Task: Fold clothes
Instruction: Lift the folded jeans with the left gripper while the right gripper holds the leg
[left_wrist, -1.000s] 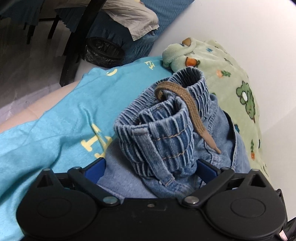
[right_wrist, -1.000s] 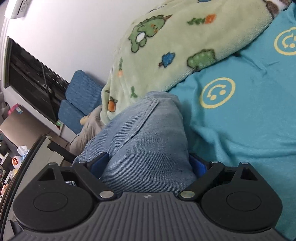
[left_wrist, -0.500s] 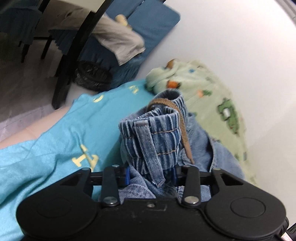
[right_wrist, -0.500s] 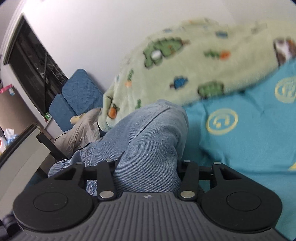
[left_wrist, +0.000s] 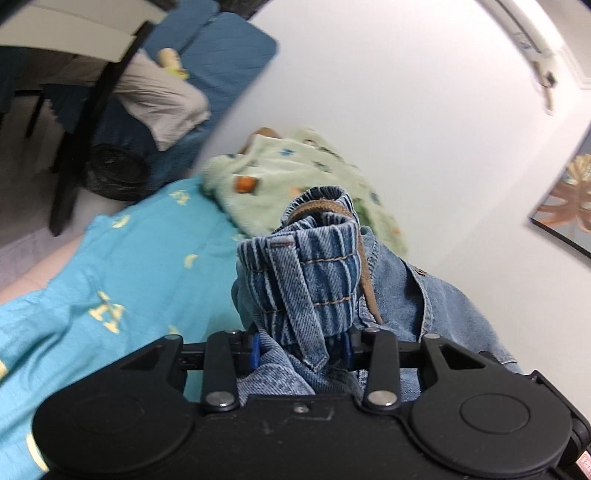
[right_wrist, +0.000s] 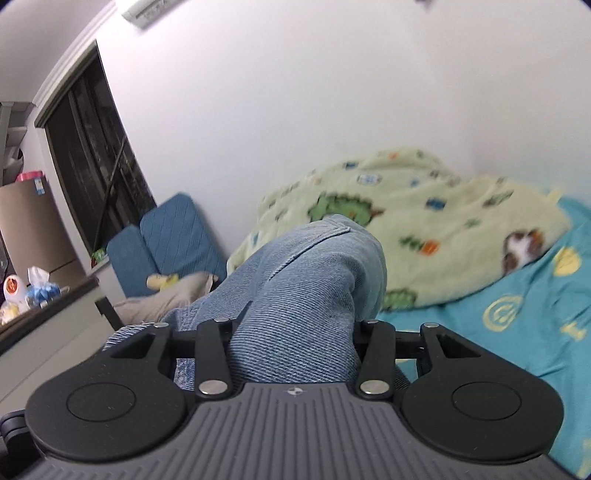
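Lower centre of the left wrist view: the left gripper (left_wrist: 301, 345) is closed down on the gathered elastic waistband of a pair of blue jeans (left_wrist: 306, 273), its blue pads pinching the striped denim from either side. A tan drawstring (left_wrist: 364, 266) hangs over the band's right edge. Lower centre of the right wrist view: the right gripper (right_wrist: 295, 343) is likewise clamped on the jeans (right_wrist: 303, 291) — here a thick roll of plain denim, likely a leg or seat portion (which one cannot be told).

With one grip at the waistband and one elsewhere, the garment appears to be held up off the bed between both tools, probably so it can hang out and be laid flat or doubled over; which of these stages it is, the views do not settle.

Middle distance: a turquoise sheet (right_wrist: 517, 332) with yellow prints covers the bed. Beyond it, a pale green cartoon blanket (right_wrist: 424, 229) lies bunched against the white wall — clear of the working area. Far upper left: a blue cushion (right_wrist: 166, 236).
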